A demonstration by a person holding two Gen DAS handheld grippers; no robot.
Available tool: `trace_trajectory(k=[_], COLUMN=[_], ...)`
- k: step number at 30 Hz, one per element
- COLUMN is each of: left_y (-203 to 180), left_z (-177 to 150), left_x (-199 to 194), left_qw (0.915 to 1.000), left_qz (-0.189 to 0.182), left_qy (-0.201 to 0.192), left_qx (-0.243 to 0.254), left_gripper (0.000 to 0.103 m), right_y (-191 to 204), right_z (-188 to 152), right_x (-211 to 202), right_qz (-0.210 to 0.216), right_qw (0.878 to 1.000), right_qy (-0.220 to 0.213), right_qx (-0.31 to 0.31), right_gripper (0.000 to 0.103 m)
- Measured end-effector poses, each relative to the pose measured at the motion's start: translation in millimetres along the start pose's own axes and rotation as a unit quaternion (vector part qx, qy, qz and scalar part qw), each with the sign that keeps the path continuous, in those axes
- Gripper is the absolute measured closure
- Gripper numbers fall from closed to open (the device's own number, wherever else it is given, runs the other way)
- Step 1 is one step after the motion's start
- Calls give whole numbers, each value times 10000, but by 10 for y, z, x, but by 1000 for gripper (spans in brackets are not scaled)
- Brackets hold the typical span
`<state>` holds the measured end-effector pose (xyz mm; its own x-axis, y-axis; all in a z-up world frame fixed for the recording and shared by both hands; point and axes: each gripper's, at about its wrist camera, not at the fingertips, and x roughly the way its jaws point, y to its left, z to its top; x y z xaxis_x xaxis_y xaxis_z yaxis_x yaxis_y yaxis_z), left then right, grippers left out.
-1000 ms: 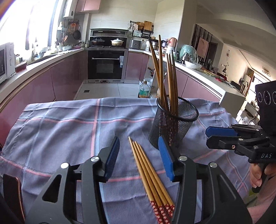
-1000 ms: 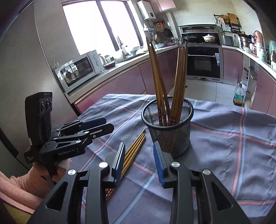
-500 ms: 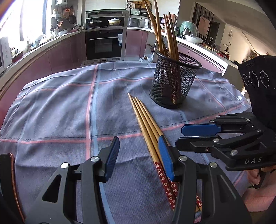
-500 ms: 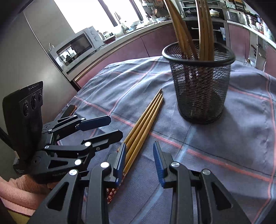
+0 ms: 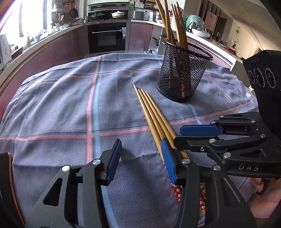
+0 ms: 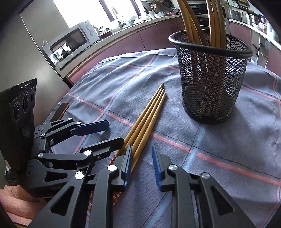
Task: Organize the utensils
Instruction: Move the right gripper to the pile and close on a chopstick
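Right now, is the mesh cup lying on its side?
No. The black mesh cup stands upright on the checked cloth, with several chopsticks sticking up out of it.

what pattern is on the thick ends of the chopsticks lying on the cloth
Red with small white flowers, on the chopsticks; clearest in the left wrist view.

A grey-blue cloth (image 5: 70, 108) with pink and blue stripes covers the table. Behind it a built-in oven (image 5: 107, 37) sits among maroon cabinets (image 5: 65, 49), with a lidded pot (image 5: 118, 14) on the hob above. A white microwave (image 6: 70, 41) stands on the counter beneath a bright window (image 6: 84, 12).
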<state>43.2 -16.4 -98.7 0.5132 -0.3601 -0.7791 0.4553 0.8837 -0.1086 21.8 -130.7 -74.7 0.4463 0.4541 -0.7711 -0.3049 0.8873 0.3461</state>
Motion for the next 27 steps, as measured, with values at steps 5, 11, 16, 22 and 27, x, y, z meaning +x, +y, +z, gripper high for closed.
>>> trace_trajectory(k=[5, 11, 16, 22, 27], left_y=[-2, 4, 2, 3, 35], left_z=[38, 126, 225, 263, 324], left_x=[17, 94, 174, 228, 257], left_qw=[10000, 9999, 9998, 9995, 9993], left_qz=[-42, -73, -60, -68, -117], left_qy=[24, 89, 154, 227, 325], left_qx=[10, 58, 126, 225, 174], left_gripper=[57, 59, 60, 62, 75], right_y=[-38, -74, -81, -85, -93], right_z=[-6, 10, 38, 45, 73], right_x=[-22, -52, -37, -37, -29], right_qz=[-48, -192, -222, -225, -277], right_qw=[10000, 9998, 9997, 9997, 9996], right_qy=[21, 36, 44, 38, 22], right_qx=[15, 25, 30, 40, 47], right_gripper=[86, 86, 86, 85, 85])
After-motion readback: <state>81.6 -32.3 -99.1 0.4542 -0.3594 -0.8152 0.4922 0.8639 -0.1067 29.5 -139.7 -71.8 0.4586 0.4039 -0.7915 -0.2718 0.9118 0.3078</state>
